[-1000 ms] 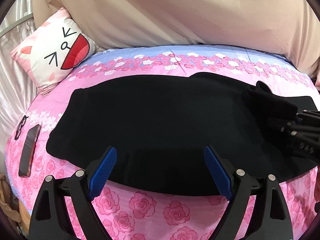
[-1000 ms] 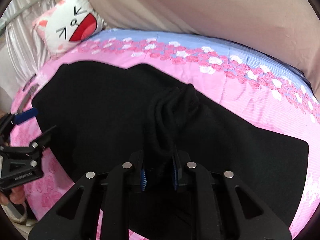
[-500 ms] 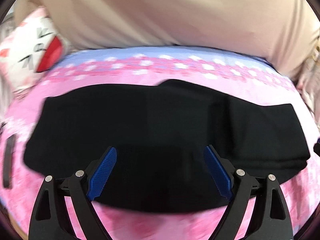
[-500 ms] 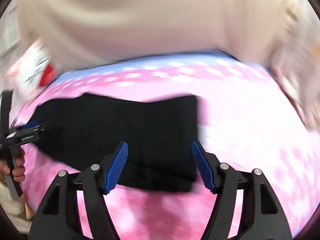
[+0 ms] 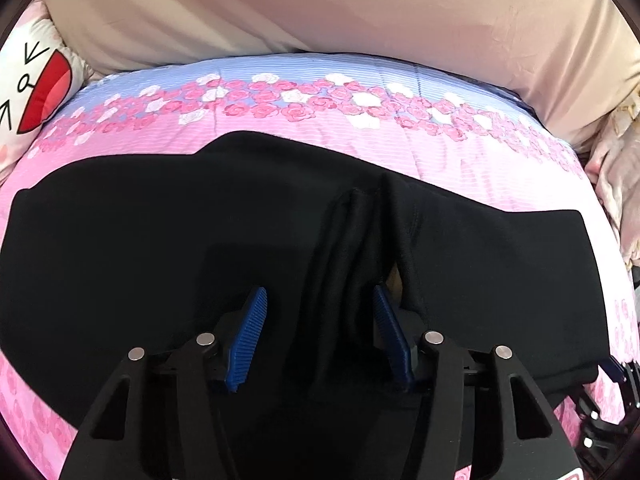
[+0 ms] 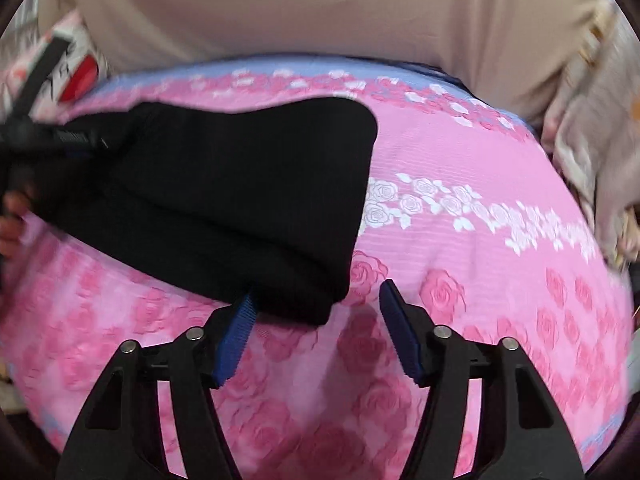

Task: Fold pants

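Black pants (image 5: 160, 240) across a pink rose-print bedspread (image 6: 460, 240), beige curtain (image 5: 320, 8) behind, both grippers' jaws apart.

Pink rose-print bedspread (image 5: 460, 160) (blue band at far edge), beige fabric (image 5: 320, 4) behind, cartoon-face pillow (image 5: 28, 92) left.

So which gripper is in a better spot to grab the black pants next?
Probably the left gripper: a raised ridge of the black pants already sits between its open fingers. The right gripper is open too, but mostly over pink bedspread, only at the pants' corner.
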`<state>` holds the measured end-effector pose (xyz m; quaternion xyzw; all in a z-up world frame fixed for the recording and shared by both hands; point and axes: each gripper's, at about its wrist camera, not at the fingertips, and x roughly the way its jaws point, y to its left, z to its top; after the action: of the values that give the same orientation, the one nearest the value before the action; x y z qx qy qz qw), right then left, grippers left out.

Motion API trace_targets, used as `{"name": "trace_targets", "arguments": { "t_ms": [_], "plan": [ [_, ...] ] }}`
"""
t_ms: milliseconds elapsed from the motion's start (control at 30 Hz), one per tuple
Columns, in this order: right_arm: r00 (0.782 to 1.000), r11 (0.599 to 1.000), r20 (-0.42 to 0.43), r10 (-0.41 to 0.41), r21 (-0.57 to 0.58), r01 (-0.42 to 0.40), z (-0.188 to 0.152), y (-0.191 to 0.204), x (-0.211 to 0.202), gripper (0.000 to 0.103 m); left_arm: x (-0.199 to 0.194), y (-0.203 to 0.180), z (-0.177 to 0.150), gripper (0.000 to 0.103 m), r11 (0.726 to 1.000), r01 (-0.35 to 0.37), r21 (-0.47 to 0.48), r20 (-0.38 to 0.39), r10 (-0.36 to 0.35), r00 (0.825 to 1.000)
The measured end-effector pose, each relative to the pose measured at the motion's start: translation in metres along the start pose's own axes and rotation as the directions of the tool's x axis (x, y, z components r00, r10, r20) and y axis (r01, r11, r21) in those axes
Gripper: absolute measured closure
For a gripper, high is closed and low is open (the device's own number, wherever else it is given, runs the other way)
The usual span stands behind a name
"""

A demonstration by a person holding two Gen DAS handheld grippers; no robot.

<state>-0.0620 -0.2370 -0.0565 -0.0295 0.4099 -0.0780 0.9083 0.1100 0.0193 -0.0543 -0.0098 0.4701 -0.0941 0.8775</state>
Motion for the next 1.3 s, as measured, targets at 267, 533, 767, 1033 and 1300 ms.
{"name": "trace_targets", "arguments": {
  "t_ms": [267,533,767,1033,1300],
  "plan": [
    [0.994,0.996,0.104,-0.024,0.089,0.015,0.025,-0.015,-0.018,0.087,-0.009,-0.005,-0.011,0.042,0.997,-0.071,0.016,0.031,0.07,0.997],
    [0.996,0.978,0.044,0.082,0.188,-0.089,0.005,-0.042,-0.017,0.054,-0.027,0.021,-0.007,0.025,0.998,0.0,-0.069,0.06,0.004,0.998],
    [0.987,0.983,0.127,0.102,0.142,-0.12,0.012,-0.035,-0.038,0.065,-0.017,0.019,0.009,0.018,0.992,0.082,-0.099,0.006,-0.082,0.997],
    [0.997,0.996,0.061,0.043,-0.086,-0.038,0.015,-0.014,-0.01,0.075,-0.001,-0.01,-0.003,0.073,0.998,0.069,-0.002,-0.019,-0.069,0.997],
    [0.977,0.983,0.128,0.171,-0.095,-0.159,0.026,-0.019,-0.052,0.096,-0.039,0.017,-0.006,0.088,0.983,0.167,-0.071,-0.013,-0.168,0.986]
  ]
}}
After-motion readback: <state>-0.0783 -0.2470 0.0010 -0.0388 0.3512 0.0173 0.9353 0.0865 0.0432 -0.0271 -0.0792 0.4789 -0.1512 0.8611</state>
